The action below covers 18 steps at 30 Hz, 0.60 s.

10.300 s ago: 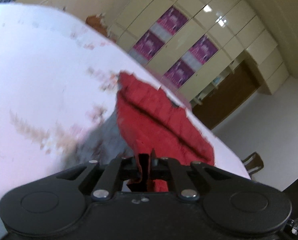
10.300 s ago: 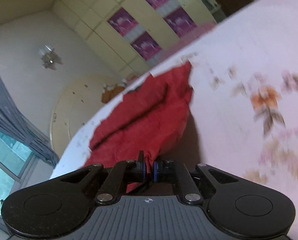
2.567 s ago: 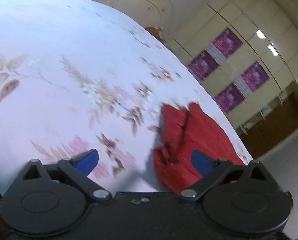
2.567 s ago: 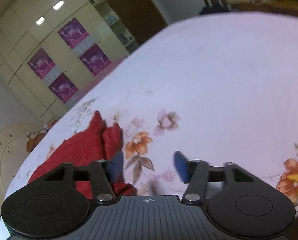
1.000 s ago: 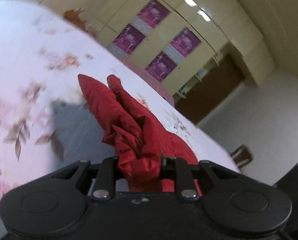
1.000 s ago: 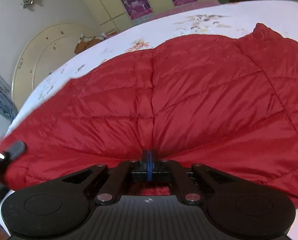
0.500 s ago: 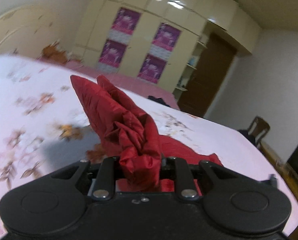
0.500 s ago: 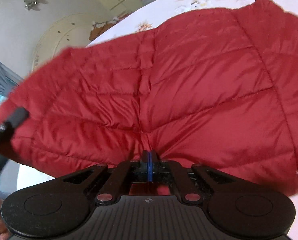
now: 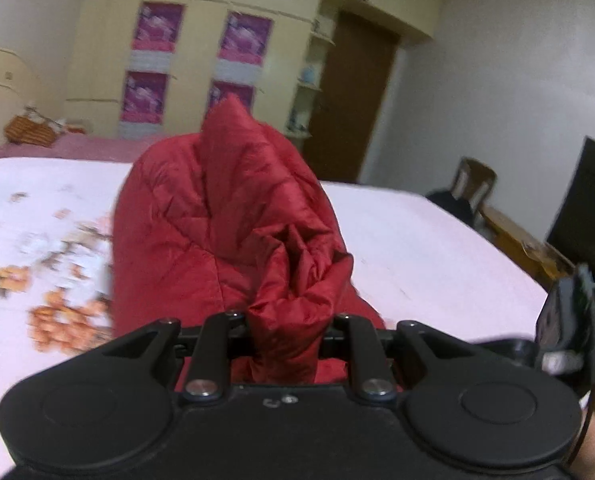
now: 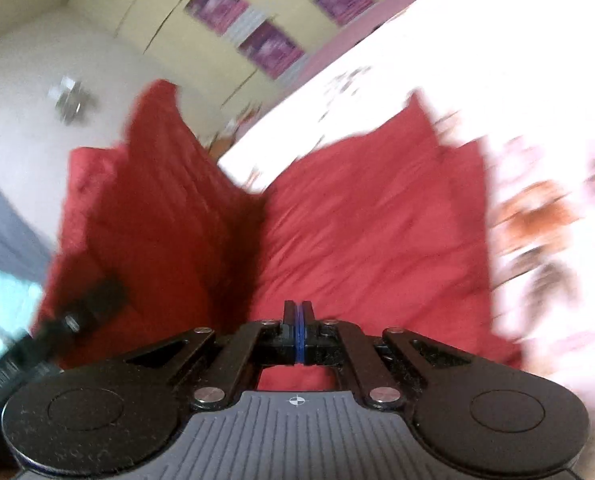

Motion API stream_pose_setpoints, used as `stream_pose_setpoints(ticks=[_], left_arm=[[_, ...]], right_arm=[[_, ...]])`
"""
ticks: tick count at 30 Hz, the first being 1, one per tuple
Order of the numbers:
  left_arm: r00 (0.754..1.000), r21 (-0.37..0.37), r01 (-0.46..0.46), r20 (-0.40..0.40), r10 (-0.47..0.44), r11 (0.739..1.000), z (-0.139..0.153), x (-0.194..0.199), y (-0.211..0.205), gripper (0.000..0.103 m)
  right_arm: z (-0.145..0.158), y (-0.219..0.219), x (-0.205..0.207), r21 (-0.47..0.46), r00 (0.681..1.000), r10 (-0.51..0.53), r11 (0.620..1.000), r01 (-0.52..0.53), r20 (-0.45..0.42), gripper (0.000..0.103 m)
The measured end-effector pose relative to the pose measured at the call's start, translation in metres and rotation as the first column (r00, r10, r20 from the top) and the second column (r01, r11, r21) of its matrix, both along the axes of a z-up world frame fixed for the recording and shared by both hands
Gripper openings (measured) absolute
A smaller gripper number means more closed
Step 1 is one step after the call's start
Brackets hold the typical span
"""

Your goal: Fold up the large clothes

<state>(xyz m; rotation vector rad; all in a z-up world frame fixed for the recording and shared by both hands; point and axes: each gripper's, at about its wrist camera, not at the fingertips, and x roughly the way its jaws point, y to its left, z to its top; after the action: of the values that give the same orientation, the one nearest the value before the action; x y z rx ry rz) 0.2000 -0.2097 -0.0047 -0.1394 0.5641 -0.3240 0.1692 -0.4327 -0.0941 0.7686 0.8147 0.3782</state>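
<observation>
A red quilted jacket (image 9: 225, 224) lies partly on a bed with a white floral sheet (image 9: 37, 240). My left gripper (image 9: 289, 328) is shut on a thick bunch of the jacket and holds it raised above the bed, so the fabric stands up in front of the camera. In the right wrist view the jacket (image 10: 369, 220) spreads over the sheet (image 10: 545, 160), with one part lifted at the left. My right gripper (image 10: 297, 328) has its blue pads pressed together; whether fabric is pinched between them does not show. The view is blurred.
Cream wardrobes with purple posters (image 9: 153, 68) and a brown door (image 9: 349, 104) stand behind the bed. A wooden chair (image 9: 473, 184) and a dark screen (image 9: 585, 208) are at the right. The other gripper shows at the right edge (image 9: 569, 328).
My left gripper has lifted the bunched jacket higher and swung right, toward the door. The right view has tilted and moved, and part of the jacket now stands raised at its left.
</observation>
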Motion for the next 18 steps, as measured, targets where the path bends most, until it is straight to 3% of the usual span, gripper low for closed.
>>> stream_pose_setpoints(ticks=[2, 4, 6, 7, 8, 9, 10, 11, 13, 14, 16, 18], left_arm=[[0.998, 0.002, 0.049, -0.044, -0.049, 0.999, -0.009, 0.007, -0.017, 0.022], [0.988, -0.003, 0.095, -0.12, -0.095, 0.995, -0.024, 0.018, -0.034, 0.036], [0.962, -0.059, 0.174, -0.203, -0.182, 0.983, -0.041, 0.026, -0.044, 0.076], [0.941, -0.099, 0.224, -0.237, -0.242, 0.969, -0.047, 0.028, -0.047, 0.08], [0.931, -0.125, 0.237, -0.256, -0.262, 0.964, -0.049, 0.029, -0.046, 0.081], [0.922, -0.164, 0.246, -0.263, -0.283, 0.955, -0.045, 0.027, -0.04, 0.081], [0.921, -0.222, 0.25, -0.244, -0.302, 0.942, -0.038, 0.024, -0.03, 0.08], [0.936, -0.283, 0.233, -0.196, -0.294, 0.93, -0.027, 0.019, -0.013, 0.078], [0.967, -0.331, 0.176, -0.118, -0.225, 0.927, -0.011, 0.013, 0.017, 0.074], [0.981, -0.327, 0.125, -0.1, -0.166, 0.937, -0.006, 0.014, 0.034, 0.072], [0.994, -0.289, 0.029, -0.092, -0.058, 0.957, -0.007, 0.023, 0.065, 0.072], [0.992, -0.265, -0.051, -0.128, 0.018, 0.963, -0.017, 0.039, 0.091, 0.071]], right_arm=[[-0.002, -0.021, -0.002, 0.005, 0.999, -0.035, 0.999, 0.036, -0.01, 0.0], [-0.003, -0.036, -0.004, 0.01, 0.997, -0.075, 0.997, 0.076, -0.022, 0.0], [-0.005, -0.048, -0.014, 0.022, 0.992, -0.115, 0.993, 0.116, -0.051, 0.0], [-0.005, -0.056, -0.015, 0.026, 0.99, -0.129, 0.991, 0.13, -0.058, 0.002], [-0.003, -0.061, -0.016, 0.021, 0.988, -0.142, 0.989, 0.143, -0.057, 0.035], [0.006, -0.06, -0.015, 0.009, 0.985, -0.165, 0.986, 0.166, -0.045, 0.093], [0.015, -0.066, -0.023, 0.002, 0.98, -0.2, 0.98, 0.2, -0.002, 0.102], [0.022, -0.07, -0.026, 0.024, 0.98, -0.189, 0.982, 0.188, 0.056, 0.101], [0.035, -0.062, -0.015, 0.045, 0.985, -0.15, 0.988, 0.147, 0.08, 0.095], [0.038, -0.059, -0.009, 0.058, 0.989, -0.123, 0.991, 0.118, 0.086, 0.084], [0.04, -0.052, 0.004, 0.072, 0.992, -0.084, 0.994, 0.078, 0.091, 0.083], [0.04, -0.041, 0.019, 0.07, 0.995, -0.048, 0.997, 0.042, 0.09, 0.083]])
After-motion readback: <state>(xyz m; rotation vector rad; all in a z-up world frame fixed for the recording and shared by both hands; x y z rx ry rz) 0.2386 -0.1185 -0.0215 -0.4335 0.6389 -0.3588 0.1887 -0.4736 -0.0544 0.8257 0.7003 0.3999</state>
